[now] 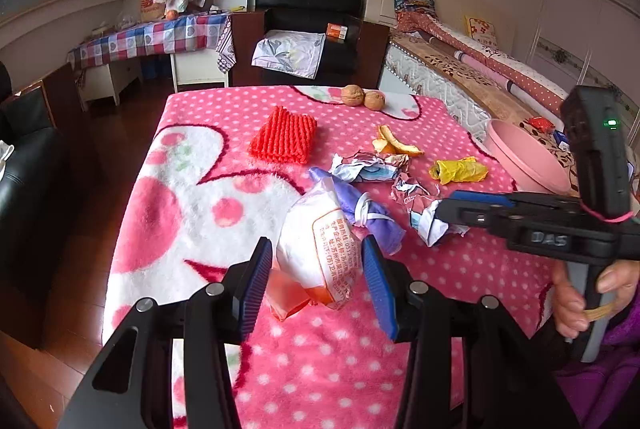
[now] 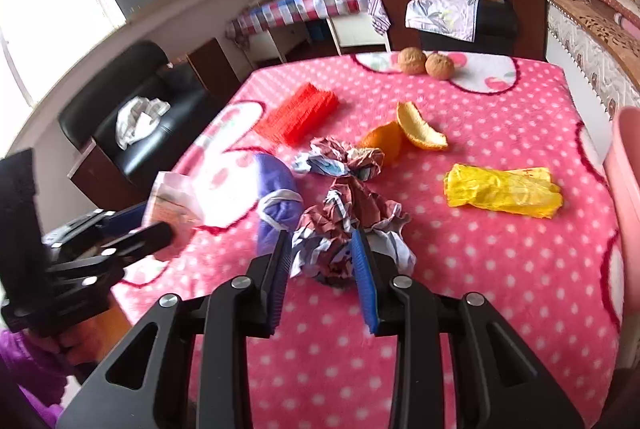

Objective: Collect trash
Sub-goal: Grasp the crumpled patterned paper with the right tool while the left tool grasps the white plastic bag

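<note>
Left wrist view: pink basin (image 1: 520,165) sitting at three o'clock, contents hidden; left gripper (image 1: 318,271) fingers gripping white wrapper (image 1: 316,249); right gripper (image 2: 320,269) fingers clamping crumpled paper (image 2: 344,229).

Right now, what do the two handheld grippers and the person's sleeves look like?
Both the left gripper and the right gripper have black angular frames, silver rivets and ribbed blue pads. The right one carries a black box with a green light, bound by a pink band. The person wears a purple sleeve.

Two walnuts (image 1: 363,97) far beyond the grippers, two crumpled paper wads (image 2: 344,157), one yellow bag (image 2: 502,191), one orange peel (image 2: 420,129), one red knitted cloth (image 1: 284,135), one pink basin (image 1: 520,157) rightward.
</note>
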`<state>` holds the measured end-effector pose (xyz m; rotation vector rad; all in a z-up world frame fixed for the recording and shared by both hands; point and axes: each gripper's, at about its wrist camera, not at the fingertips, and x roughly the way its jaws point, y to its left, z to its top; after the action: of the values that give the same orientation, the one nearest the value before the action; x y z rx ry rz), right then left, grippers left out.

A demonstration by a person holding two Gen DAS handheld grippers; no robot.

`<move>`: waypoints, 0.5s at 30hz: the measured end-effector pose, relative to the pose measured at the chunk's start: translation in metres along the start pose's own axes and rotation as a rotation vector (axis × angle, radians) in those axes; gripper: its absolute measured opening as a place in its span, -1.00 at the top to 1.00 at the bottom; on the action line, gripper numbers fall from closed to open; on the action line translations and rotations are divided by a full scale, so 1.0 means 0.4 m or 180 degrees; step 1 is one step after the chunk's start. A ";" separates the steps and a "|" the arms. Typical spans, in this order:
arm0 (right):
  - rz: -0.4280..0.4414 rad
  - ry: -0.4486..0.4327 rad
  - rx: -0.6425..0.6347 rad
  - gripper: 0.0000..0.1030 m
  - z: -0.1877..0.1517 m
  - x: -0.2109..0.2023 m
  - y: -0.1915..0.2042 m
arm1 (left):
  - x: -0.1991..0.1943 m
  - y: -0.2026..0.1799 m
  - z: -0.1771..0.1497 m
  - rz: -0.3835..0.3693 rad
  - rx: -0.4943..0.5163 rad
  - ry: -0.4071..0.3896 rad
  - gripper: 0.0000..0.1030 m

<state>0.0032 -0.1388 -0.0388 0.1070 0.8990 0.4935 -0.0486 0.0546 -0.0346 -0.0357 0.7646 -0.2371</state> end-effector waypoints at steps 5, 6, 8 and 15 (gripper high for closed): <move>-0.0062 0.0046 -0.0133 0.38 -0.011 0.027 0.009 | 0.011 0.001 -0.008 -0.0037 -0.0011 0.0048 0.11; -0.0069 0.0040 -0.0169 0.39 -0.012 0.027 0.009 | 0.013 0.001 -0.008 -0.0041 -0.0013 0.0055 0.11; -0.0091 0.0005 -0.0239 0.39 -0.014 0.024 0.013 | 0.017 -0.001 -0.006 -0.0045 -0.0018 0.0061 0.11; 0.0103 -0.0208 -0.0219 0.55 -0.014 -0.024 0.003 | 0.013 -0.009 0.010 -0.0060 -0.0023 -0.0008 0.11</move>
<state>-0.0065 -0.1429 -0.0349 0.0747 0.8167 0.5475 -0.0430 0.0496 -0.0346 -0.0502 0.7629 -0.2523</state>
